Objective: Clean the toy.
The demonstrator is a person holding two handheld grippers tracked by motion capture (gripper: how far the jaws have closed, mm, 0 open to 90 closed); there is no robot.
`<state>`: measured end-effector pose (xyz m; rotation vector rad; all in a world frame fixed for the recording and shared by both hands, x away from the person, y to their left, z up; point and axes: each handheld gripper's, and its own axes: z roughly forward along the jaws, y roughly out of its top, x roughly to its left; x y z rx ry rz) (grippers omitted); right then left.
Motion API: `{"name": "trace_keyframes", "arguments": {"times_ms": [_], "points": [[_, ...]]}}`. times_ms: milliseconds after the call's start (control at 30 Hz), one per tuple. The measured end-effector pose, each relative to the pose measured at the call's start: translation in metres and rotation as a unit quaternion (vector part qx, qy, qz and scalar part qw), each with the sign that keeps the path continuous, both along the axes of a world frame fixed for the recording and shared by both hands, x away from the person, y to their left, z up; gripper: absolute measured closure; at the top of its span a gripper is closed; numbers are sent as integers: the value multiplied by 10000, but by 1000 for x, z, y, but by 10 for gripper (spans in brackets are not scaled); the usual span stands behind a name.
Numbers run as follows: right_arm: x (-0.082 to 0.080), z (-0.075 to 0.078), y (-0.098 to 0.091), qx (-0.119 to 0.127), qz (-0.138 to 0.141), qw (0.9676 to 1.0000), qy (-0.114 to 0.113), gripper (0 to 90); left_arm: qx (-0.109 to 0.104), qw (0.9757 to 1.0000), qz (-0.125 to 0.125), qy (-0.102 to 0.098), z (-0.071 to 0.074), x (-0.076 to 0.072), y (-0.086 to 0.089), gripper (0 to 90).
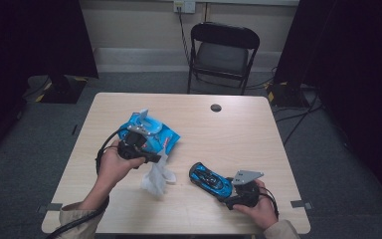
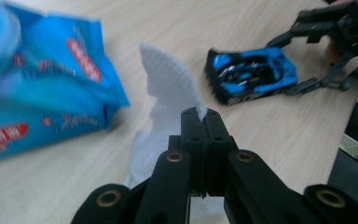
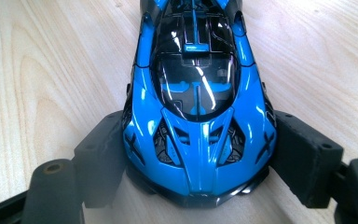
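Observation:
A blue and black toy car (image 1: 210, 179) stands on the wooden table (image 1: 238, 134), and my right gripper (image 3: 198, 158) is shut on its near end, one pad against each side (image 1: 229, 191). The car (image 3: 198, 93) points away along the jaws. My left gripper (image 2: 206, 116) is shut on a white wet wipe (image 2: 172, 88), which hangs from the closed jaws down to the table (image 1: 156, 179). The left gripper (image 1: 151, 158) is held just right of a blue wet-wipe pack (image 1: 151, 133). From the left gripper view the car (image 2: 251, 74) and the right gripper (image 2: 335, 56) lie ahead to the right.
The wipe pack (image 2: 42, 88) lies left of centre with its lid raised. A round hole (image 1: 216, 107) is in the table near its far edge. A black folding chair (image 1: 221, 52) stands beyond the table. Cables lie on the grey floor.

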<state>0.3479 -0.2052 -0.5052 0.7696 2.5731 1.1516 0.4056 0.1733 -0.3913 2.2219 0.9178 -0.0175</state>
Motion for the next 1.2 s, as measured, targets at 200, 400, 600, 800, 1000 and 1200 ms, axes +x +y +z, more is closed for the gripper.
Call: {"name": "trace_keyframes", "arguments": {"times_ms": [200, 400, 600, 800, 1000, 1200], "points": [[0, 0, 0, 0, 0, 10000, 0, 243, 228, 9996, 158, 98, -27, -1, 13, 888], [0, 0, 0, 0, 0, 10000, 0, 243, 439, 9988, 178, 87, -48, -4, 17, 869], [0, 0, 0, 0, 1, 10000, 1, 243, 555, 9984, 112, 53, -61, -6, 14, 860], [0, 0, 0, 1, 0, 10000, 2, 243, 717, 9974, 79, -10, -70, -6, 12, 821], [0, 0, 0, 3, -1, 10000, -2, 243, 883, 9960, 64, -133, -77, -9, 13, 711], [0, 0, 0, 1, -2, 10000, -2, 243, 1006, 9944, 16, -331, -81, -15, 15, 612]]}}
